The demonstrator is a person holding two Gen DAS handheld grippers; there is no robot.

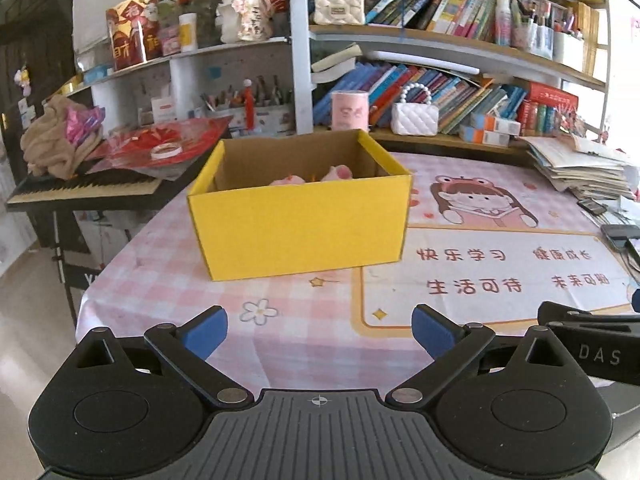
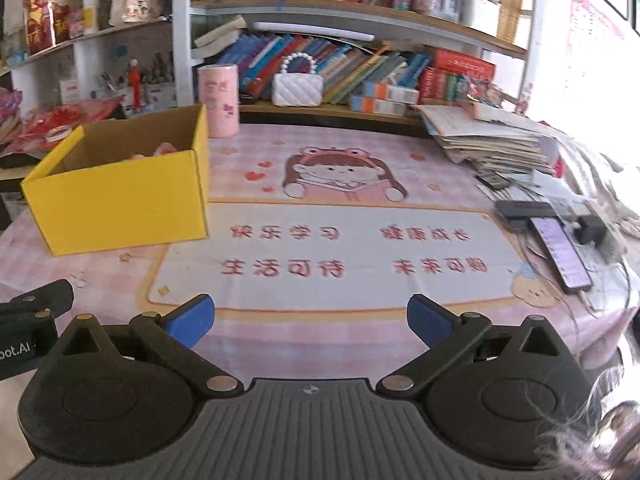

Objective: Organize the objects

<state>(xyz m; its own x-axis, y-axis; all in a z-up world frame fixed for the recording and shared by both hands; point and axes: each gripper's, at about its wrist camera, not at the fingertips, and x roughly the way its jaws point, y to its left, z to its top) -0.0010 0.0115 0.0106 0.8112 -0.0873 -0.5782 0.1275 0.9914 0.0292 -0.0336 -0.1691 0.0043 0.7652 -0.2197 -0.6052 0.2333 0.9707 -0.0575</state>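
Note:
A yellow cardboard box stands open on the pink checked tablecloth, with pink soft objects showing inside at its far side. The box also shows in the right wrist view, at the left. My left gripper is open and empty, held back from the box's front wall. My right gripper is open and empty over the printed mat, to the right of the box. The right gripper's body shows at the left wrist view's right edge.
A pink cylinder and a white quilted purse stand behind the box by the bookshelf. A paper stack, a phone and cables lie at the table's right. A keyboard sits left of the table.

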